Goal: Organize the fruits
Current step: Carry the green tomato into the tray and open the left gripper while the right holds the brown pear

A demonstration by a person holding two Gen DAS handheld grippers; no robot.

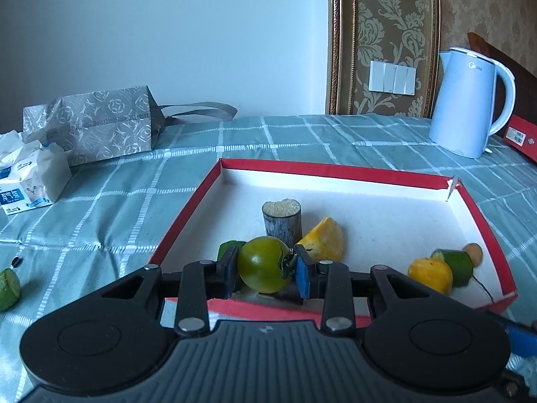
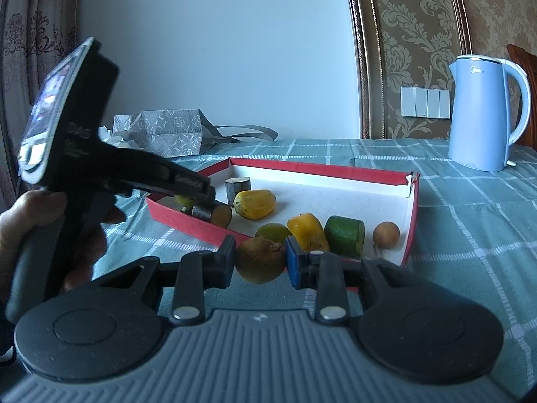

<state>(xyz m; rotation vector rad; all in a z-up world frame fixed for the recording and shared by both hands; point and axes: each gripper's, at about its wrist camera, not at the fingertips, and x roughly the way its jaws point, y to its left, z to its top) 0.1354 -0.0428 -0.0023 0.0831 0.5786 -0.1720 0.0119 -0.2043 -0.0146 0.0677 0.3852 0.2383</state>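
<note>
My left gripper [image 1: 265, 265] is shut on a green tomato [image 1: 263, 263] and holds it over the near rim of the red box [image 1: 332, 169]. Inside the box lie a sugarcane stub [image 1: 281, 221], a yellow fruit piece [image 1: 324, 240], another yellow piece [image 1: 431, 273], a green cucumber piece [image 1: 458, 265] and a small brown fruit [image 1: 474, 252]. My right gripper [image 2: 260, 260] is shut on a brownish-green kiwi [image 2: 260, 260], just outside the box's near corner [image 2: 411, 221]. The left gripper's body [image 2: 100, 164] shows in the right wrist view, reaching into the box.
A light blue kettle [image 1: 470, 100] stands at the back right on the checked tablecloth [image 1: 110, 215]. A grey gift bag [image 1: 97, 124] and a tissue pack [image 1: 30, 181] sit at the back left. A cut green fruit [image 1: 8, 287] lies on the cloth at left.
</note>
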